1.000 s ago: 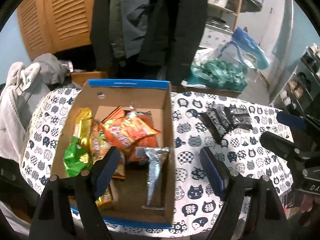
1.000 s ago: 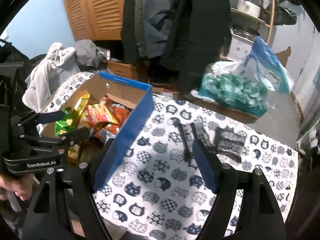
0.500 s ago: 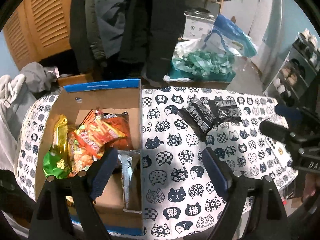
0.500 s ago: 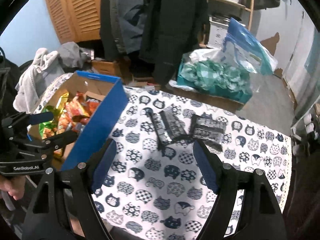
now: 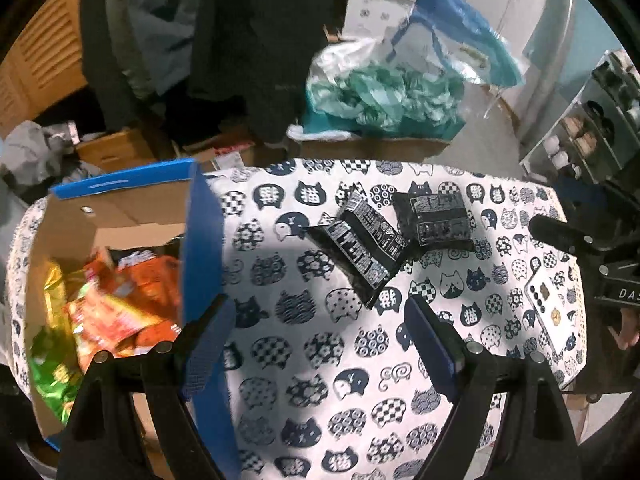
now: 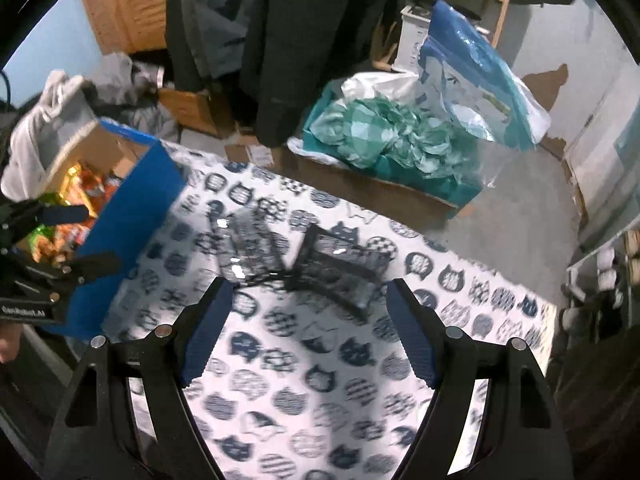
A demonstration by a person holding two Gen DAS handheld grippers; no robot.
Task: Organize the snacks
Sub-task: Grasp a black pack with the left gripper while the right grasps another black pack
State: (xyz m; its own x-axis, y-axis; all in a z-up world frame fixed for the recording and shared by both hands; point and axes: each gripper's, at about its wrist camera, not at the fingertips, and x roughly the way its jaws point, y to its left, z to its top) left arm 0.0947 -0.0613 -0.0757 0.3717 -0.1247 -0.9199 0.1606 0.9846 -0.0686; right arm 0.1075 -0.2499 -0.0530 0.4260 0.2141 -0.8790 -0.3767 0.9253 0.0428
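A blue-sided cardboard box (image 5: 202,240) holds orange, gold and green snack bags (image 5: 120,300) at the left of the table. Three black snack packets lie together on the cat-print cloth: two long ones (image 5: 360,248) and a squarer one (image 5: 440,220), blurred in the right wrist view (image 6: 336,268). My left gripper (image 5: 320,332) hangs open above the cloth just short of the packets, nothing between its fingers. My right gripper (image 6: 308,320) is open too, just before the packets. Each gripper shows at the edge of the other's view.
A phone (image 5: 554,312) lies on the cloth at the table's right edge. Behind the table stand a box with teal plastic bags (image 6: 400,144), hanging dark coats (image 6: 300,40) and a heap of grey clothes (image 6: 52,120). Shelves (image 5: 592,120) stand at the right.
Both grippers have swung right, away from the box and toward the black packets, which now sit closer and nearer the centre of each view. Both stayed open and empty.
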